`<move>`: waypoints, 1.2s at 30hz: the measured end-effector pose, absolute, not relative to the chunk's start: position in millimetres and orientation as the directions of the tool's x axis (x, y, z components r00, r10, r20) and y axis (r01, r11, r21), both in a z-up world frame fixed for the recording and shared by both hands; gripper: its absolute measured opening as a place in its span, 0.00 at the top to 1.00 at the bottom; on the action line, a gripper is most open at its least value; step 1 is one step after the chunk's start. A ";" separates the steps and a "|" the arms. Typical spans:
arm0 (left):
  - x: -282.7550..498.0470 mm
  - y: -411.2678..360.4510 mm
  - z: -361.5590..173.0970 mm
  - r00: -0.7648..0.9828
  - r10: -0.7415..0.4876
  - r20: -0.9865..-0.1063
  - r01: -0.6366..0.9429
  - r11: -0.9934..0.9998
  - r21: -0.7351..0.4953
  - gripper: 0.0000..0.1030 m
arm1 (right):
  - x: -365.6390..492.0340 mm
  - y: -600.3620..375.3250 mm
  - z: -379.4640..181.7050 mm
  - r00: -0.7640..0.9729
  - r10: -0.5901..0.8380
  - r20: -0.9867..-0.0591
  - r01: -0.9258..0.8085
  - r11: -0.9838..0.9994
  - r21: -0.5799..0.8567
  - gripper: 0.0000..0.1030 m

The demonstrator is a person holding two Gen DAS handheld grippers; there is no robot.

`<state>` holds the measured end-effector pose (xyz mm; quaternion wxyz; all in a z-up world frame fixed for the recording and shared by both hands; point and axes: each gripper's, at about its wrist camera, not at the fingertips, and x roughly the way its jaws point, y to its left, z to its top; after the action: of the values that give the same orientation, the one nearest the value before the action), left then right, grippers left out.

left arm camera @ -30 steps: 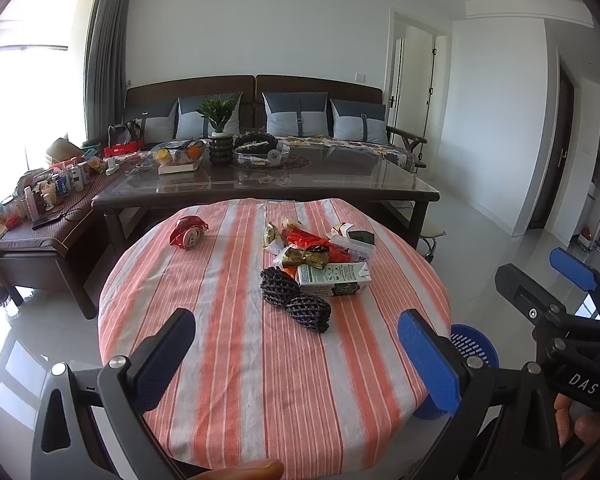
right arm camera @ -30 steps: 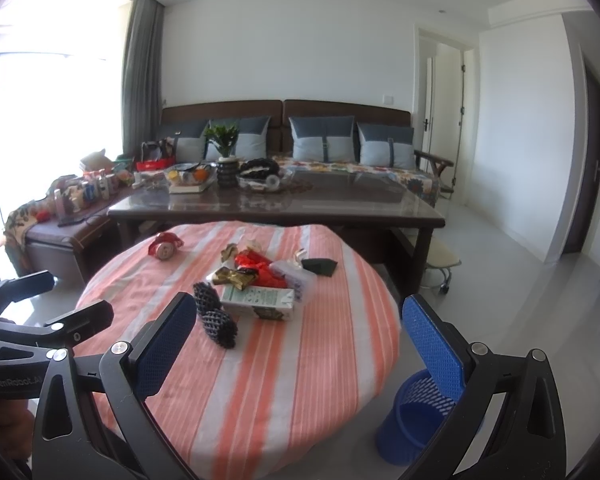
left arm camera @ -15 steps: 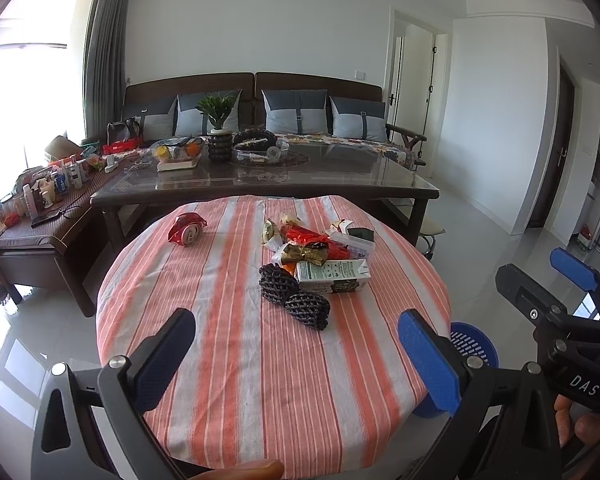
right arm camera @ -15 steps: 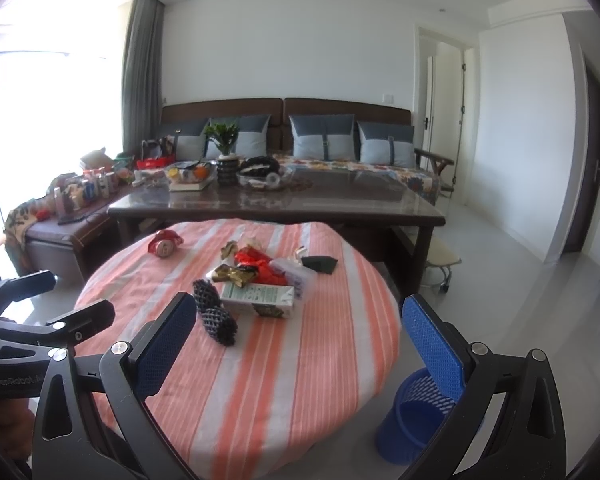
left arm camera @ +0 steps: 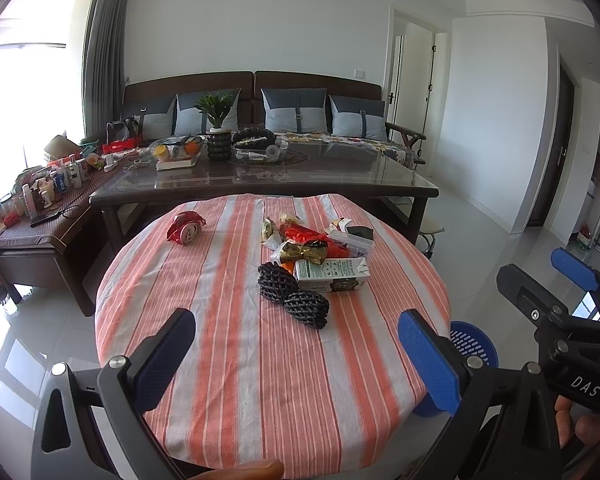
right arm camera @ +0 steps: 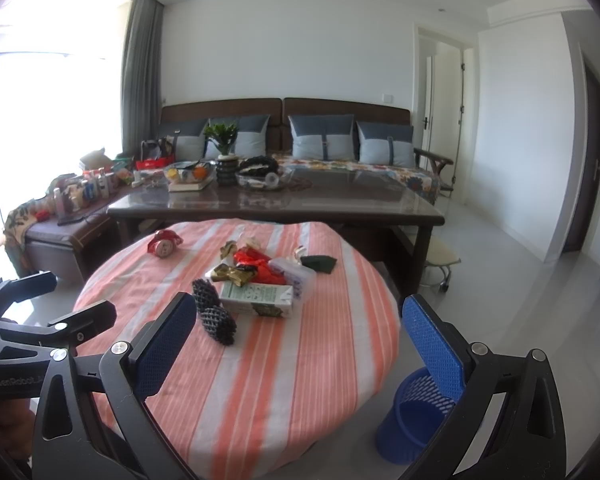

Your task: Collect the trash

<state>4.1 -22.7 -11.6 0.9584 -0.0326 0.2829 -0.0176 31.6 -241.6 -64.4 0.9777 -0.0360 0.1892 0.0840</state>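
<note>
A round table with an orange-striped cloth (left arm camera: pixel 260 380) (right arm camera: pixel 300 360) carries a pile of trash: a milk carton (left arm camera: pixel 332 275) (right arm camera: pixel 258 299), black foam fruit netting (left arm camera: pixel 292 294) (right arm camera: pixel 214 314), red and gold wrappers (left arm camera: pixel 306 242) (right arm camera: pixel 246 266), and a crushed red can (left arm camera: pixel 185 229) (right arm camera: pixel 163 243) apart at the far left. A blue mesh bin (left arm camera: pixel 474 350) (right arm camera: pixel 416 420) stands on the floor at the table's right. My left gripper (left arm camera: pixel 296 356) and right gripper (right arm camera: pixel 298 342) are both open and empty, held short of the table's near edge.
A dark coffee table (left arm camera: pixel 260 184) with a plant, fruit bowl and tray stands behind the round table. A sofa with cushions (left arm camera: pixel 296 114) lines the wall. A side bench with bottles (left arm camera: pixel 40 200) is at the left. A small stool (right arm camera: pixel 440 260) sits at the right.
Both views have shifted only slightly; the table and trash look much the same. Both grippers stay open and empty.
</note>
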 end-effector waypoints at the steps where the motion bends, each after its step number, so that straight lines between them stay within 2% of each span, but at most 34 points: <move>1: 3.1 -23.7 -11.6 0.839 -0.052 -0.542 0.015 0.997 -0.072 0.00 | 31.5 -241.7 -64.5 0.915 0.151 -0.375 -0.178 0.983 -0.039 0.00; 36: 17.7 -11.9 -21.0 0.818 -0.051 -0.574 0.006 0.997 -0.080 0.00 | 38.0 -248.6 -76.4 0.911 0.132 -0.391 -0.155 0.988 -0.027 0.00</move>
<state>17.7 -11.9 -21.0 0.9526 -0.0371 0.3017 -0.0151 38.0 -248.6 -76.4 0.9770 -0.0285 0.1980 0.0734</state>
